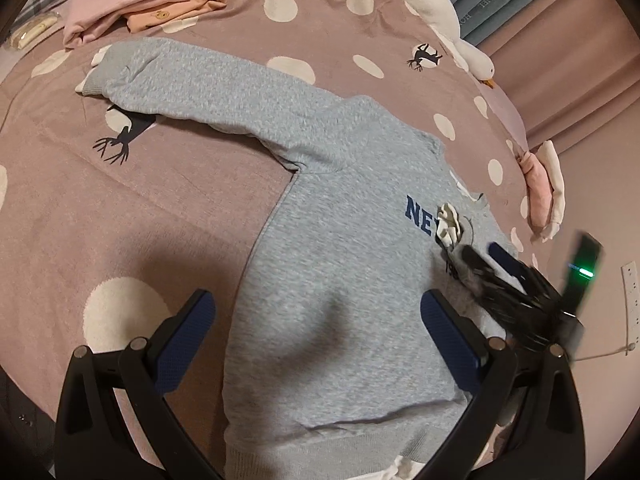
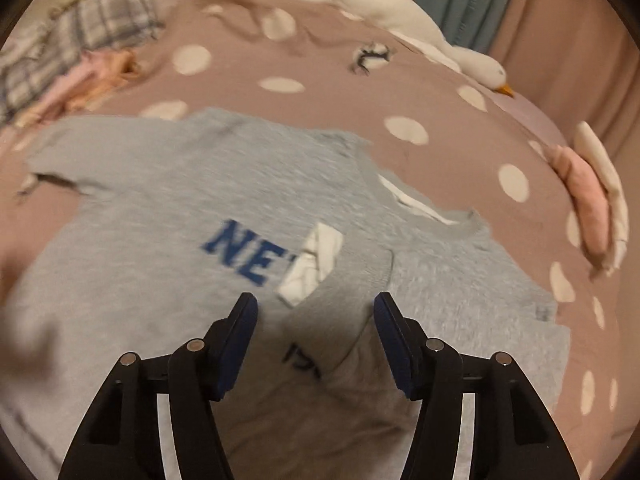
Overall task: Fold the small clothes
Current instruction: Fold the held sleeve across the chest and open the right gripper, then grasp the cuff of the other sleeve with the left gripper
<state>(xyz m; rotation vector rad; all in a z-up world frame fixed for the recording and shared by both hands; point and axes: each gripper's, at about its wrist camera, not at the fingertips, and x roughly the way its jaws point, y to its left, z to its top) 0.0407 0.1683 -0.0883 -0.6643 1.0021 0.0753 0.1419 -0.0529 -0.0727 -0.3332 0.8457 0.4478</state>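
Grey fleece sweatshirt with blue "NE" lettering [image 1: 340,264] lies flat, front up, mid-bed on mauve polka-dot bedspread [image 1: 140,216]. One sleeve already folded across chest, white-lined cuff [image 2: 312,268] resting by lettering. Other sleeve [image 1: 208,88] stretched out along own long axis toward far-left corner, near folded pink and orange clothes [image 1: 148,0]. Left gripper [image 1: 316,340] wide apart over hem, empty, nearer that sleeve. Right gripper [image 2: 316,340] apart above folded sleeve, holding nothing. Likely next: fold outstretched sleeve inward.
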